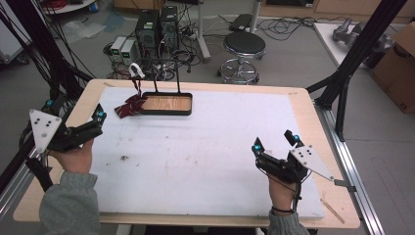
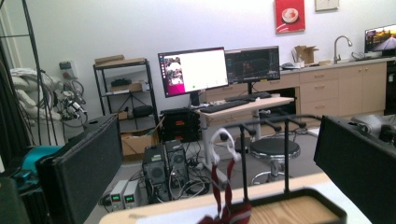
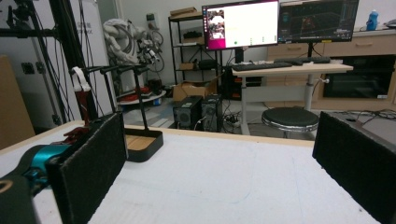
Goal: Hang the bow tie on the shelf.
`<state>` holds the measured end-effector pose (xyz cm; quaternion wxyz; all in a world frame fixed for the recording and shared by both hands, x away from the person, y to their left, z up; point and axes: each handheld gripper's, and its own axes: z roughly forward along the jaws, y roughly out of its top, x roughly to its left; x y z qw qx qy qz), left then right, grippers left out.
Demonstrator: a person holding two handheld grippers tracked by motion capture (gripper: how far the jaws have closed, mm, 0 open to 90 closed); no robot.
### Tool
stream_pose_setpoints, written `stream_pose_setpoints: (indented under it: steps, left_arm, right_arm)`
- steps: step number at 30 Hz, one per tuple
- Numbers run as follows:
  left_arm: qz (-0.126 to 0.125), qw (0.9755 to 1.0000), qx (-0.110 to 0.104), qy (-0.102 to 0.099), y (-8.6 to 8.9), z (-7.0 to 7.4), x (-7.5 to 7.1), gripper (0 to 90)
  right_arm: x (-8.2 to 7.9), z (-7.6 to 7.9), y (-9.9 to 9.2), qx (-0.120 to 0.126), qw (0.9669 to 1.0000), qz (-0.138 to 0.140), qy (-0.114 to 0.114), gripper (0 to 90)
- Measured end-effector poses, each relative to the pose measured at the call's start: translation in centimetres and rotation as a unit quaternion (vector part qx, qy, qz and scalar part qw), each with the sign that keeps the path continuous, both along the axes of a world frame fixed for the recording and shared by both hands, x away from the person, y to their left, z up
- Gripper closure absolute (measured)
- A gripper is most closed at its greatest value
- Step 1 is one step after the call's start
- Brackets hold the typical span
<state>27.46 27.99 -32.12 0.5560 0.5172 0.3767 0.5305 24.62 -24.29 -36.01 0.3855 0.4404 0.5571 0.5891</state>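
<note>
The work in hand looks like handling the dark red strap [image 1: 131, 104] that hangs from a black rack [image 1: 164, 78], and both tools are at the ready rather than engaged. The left gripper [image 1: 98, 117] sits at the table's left edge with its jaws released and nothing between them; the right gripper [image 1: 274, 142] rests near the front right of the white mat [image 1: 205, 147], jaws likewise spread wide and empty. The strap's white clip [image 2: 223, 140] is hooked over the left end of the rack's top bar, while its lower length pools on the mat just beside the left wall of the wooden tray base [image 1: 166, 104], touching it. My judgement is that the left gripper is the better placed of the 2, since in the left gripper view the strap hangs almost straight ahead between the pads. To do it well, approach level with the hanging part, close on the strap below the clip rather than on the pooled end, and keep clear of the 2 thin uprights, since a knock could tip the rack. The right gripper could steady the tray rim if the rack shifts
</note>
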Motion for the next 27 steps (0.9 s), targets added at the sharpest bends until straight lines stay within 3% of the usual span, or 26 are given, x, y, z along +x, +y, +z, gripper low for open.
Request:
stream_pose_setpoints:
  steps: [4,5,6,14,27]
  left_arm:
    - [0.004,0.9999,-0.015,0.002,-0.3,-2.5,-1.3,1.7]
    - [0.004,0.9999,-0.015,0.002,-0.3,-2.5,-1.3,1.7]
    - [-0.003,0.9997,-0.012,0.02,-0.4,-3.1,-1.1,1.7]
    - [0.014,0.9986,-0.025,0.045,-0.2,-5.8,-1.4,1.7]
    - [0.011,0.9989,-0.025,0.038,-0.4,-5.9,-1.3,1.7]
  right_arm:
    - [0.2,-0.4,0.4,-0.007,1.0,-0.002,0.006,2.1]
    - [0.2,-0.4,0.4,-0.007,1.0,-0.002,0.006,2.1]
    - [0.2,-0.6,0.4,-0.008,0.9999,-0.004,0.006,2.0]
    - [0.6,-1.4,0.3,-0.014,0.9997,-0.011,0.016,2.1]
    - [0.7,-1.6,0.5,-0.019,0.9996,-0.009,0.018,2.1]
